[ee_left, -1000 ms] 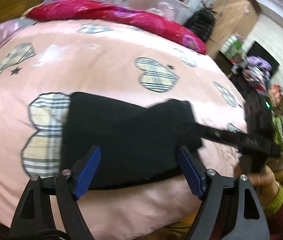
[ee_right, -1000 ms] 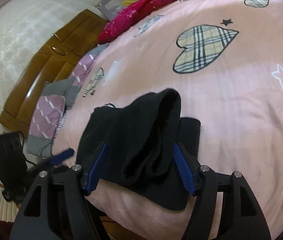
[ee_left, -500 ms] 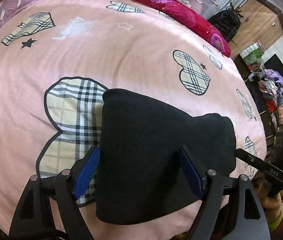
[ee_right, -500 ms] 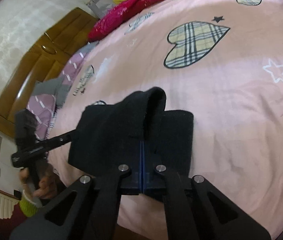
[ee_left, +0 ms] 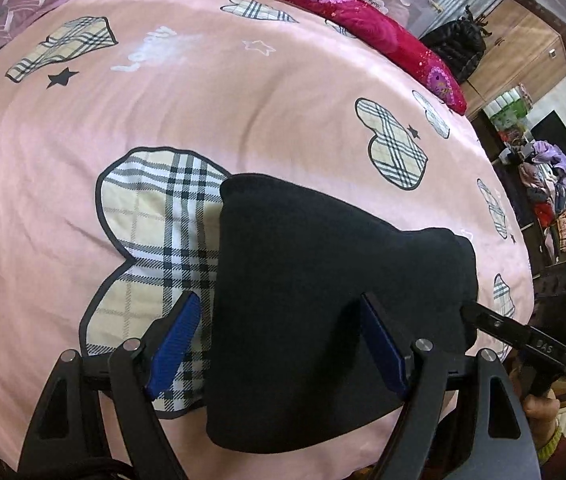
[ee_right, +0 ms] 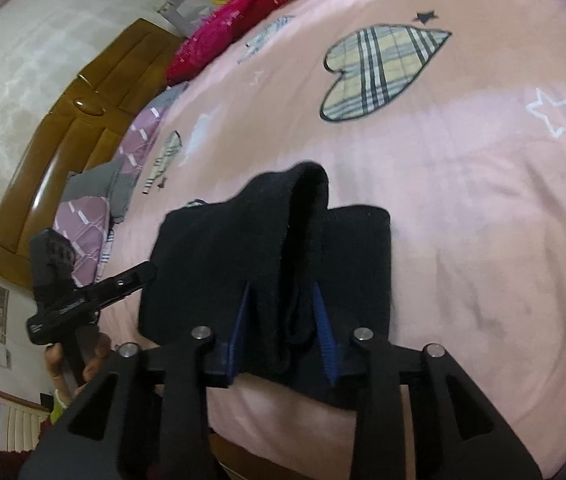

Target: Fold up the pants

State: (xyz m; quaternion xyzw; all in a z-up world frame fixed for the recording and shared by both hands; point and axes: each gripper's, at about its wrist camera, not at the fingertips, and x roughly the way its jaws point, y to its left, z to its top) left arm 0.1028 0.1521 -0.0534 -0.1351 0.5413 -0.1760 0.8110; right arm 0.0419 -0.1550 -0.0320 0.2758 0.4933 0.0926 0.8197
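Note:
The black pants (ee_left: 315, 288) lie folded into a thick bundle near the front edge of the pink bed (ee_left: 187, 112). My left gripper (ee_left: 279, 332) is open, its blue pads on either side of the bundle's near-left part. My right gripper (ee_right: 283, 320) has its pads partly open around a raised fold of the pants (ee_right: 283, 240), loosely holding it. The right gripper also shows in the left wrist view (ee_left: 523, 336) at the bundle's right end, and the left gripper shows in the right wrist view (ee_right: 95, 292) at the bundle's left.
The pink bedcover carries plaid heart prints (ee_left: 163, 248). A red blanket (ee_left: 323, 4) lies along the far side. A wooden headboard (ee_right: 67, 144) and purple pillows (ee_right: 83, 232) sit at one end. Cluttered furniture (ee_left: 539, 168) stands beyond the bed.
The right gripper closed fully on the raised fold half a second ago and has now reopened partway. The left gripper stayed open and came closer over the bundle.

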